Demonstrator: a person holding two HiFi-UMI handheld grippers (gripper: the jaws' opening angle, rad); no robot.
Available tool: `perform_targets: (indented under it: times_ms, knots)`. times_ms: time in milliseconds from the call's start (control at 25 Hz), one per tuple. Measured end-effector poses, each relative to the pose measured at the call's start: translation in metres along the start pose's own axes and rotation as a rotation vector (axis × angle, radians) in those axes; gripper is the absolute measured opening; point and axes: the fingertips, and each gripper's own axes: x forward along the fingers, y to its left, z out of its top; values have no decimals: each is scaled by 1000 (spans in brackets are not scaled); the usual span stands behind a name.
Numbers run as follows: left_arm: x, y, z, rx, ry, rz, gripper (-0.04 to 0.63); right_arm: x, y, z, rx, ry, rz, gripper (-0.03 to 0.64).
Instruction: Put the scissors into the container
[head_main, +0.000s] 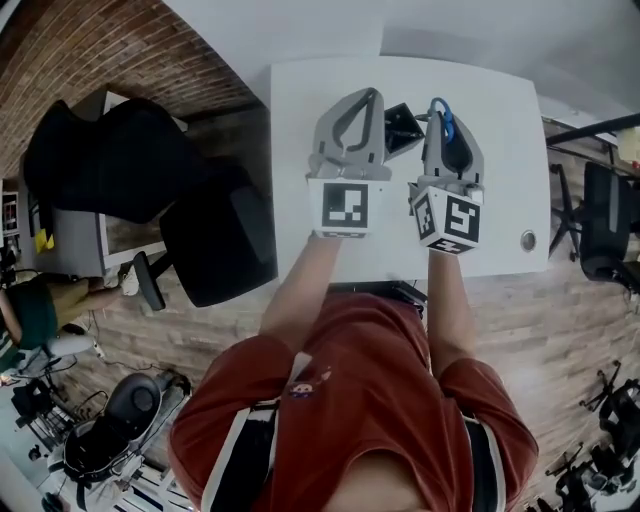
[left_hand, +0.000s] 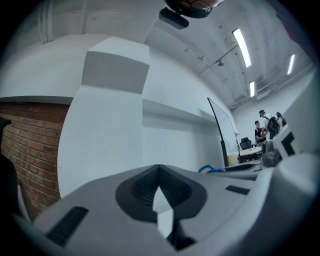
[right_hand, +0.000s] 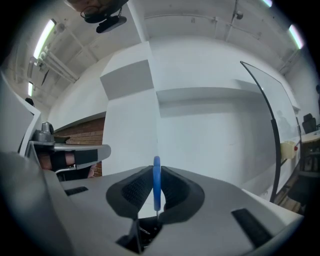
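The right claw (right_hand: 156, 174) pinches the scissors (right_hand: 157, 195) edge-on by a thin blue handle loop. The left claw (left_hand: 159, 172) is closed on nothing. The black container (head_main: 402, 126) sits on the bench (head_main: 300, 140) at the right claw's nine o'clock. With so narrow a hold, the scissors could swing or slip, missing the container or tipping it.

— How do the arms sit?
— The left arm (head_main: 300, 290) and right arm (head_main: 447, 300) reach forward side by side, bare below red sleeves, with both grippers pointing away from the body.
— The left gripper (left_hand: 159, 169)?
— Its jaws meet at the tips with nothing between them.
— And the right gripper (right_hand: 156, 172)?
— It is closed on the thin blue handle of the scissors (right_hand: 156, 186), close beside the left one.
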Motion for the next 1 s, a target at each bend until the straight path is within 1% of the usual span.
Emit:
perform_targets:
  times_ms: [440,680,1000]
  knots:
    - [18,8,-33,-34,41,-13,12,22,-2,-43,1,90,-14,55]
    - [21,14,-55,-84,76,-6,12,30,3,-68,-11,150,-16,55]
    - [29,17,-82,-98,112,-14,12,39,2,-97,-18,197,-28,55]
